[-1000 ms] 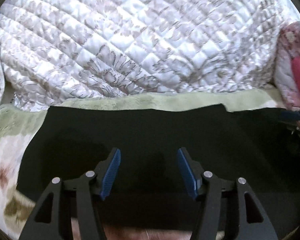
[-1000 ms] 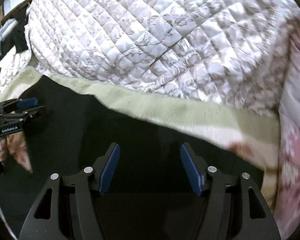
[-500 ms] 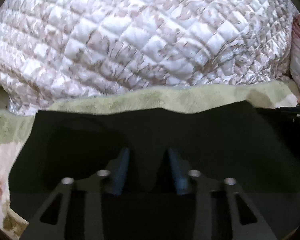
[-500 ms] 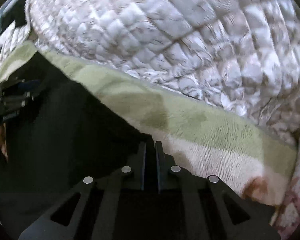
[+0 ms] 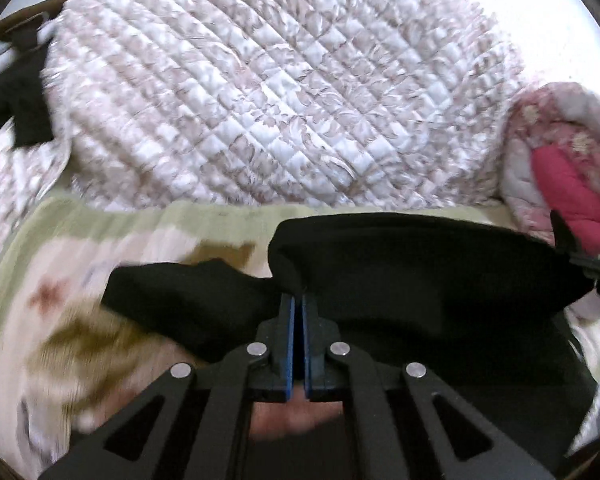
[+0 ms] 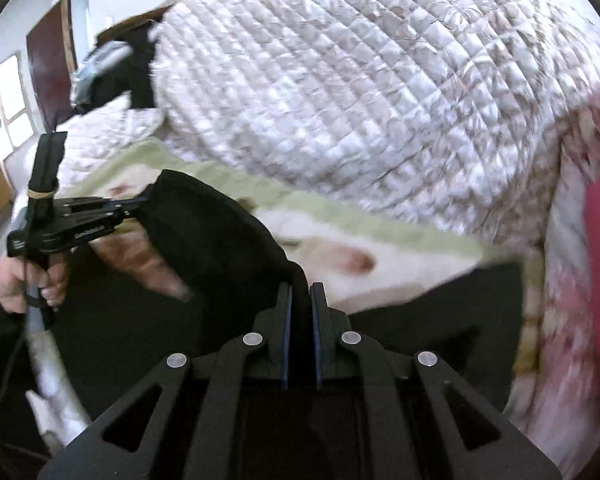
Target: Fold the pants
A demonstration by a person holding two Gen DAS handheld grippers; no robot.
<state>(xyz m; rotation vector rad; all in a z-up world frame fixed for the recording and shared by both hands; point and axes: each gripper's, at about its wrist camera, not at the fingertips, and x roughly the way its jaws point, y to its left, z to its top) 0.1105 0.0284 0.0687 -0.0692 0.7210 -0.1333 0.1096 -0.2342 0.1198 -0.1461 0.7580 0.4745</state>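
Note:
The black pants [image 5: 420, 268] hang lifted over a green and cream blanket [image 5: 148, 224]. My left gripper [image 5: 299, 300] is shut on the pants' edge, with the cloth stretched to the right toward my right gripper [image 5: 592, 276]. In the right wrist view my right gripper [image 6: 300, 292] is shut on the pants [image 6: 220, 232], which run left to my left gripper [image 6: 140, 206], also closed on the cloth. A lower layer of the pants [image 6: 440, 312] lies on the blanket.
A white quilted cover [image 5: 280, 92] is heaped behind the blanket. A pink quilt [image 5: 560, 168] lies at the right. A dark garment [image 5: 16, 92] lies at the far left. A door and a window [image 6: 12, 96] stand beyond the bed.
Both grippers were open over the flat pants a second ago. They have closed on the pants' edge and lifted it off the blanket, and the cloth now hangs between them.

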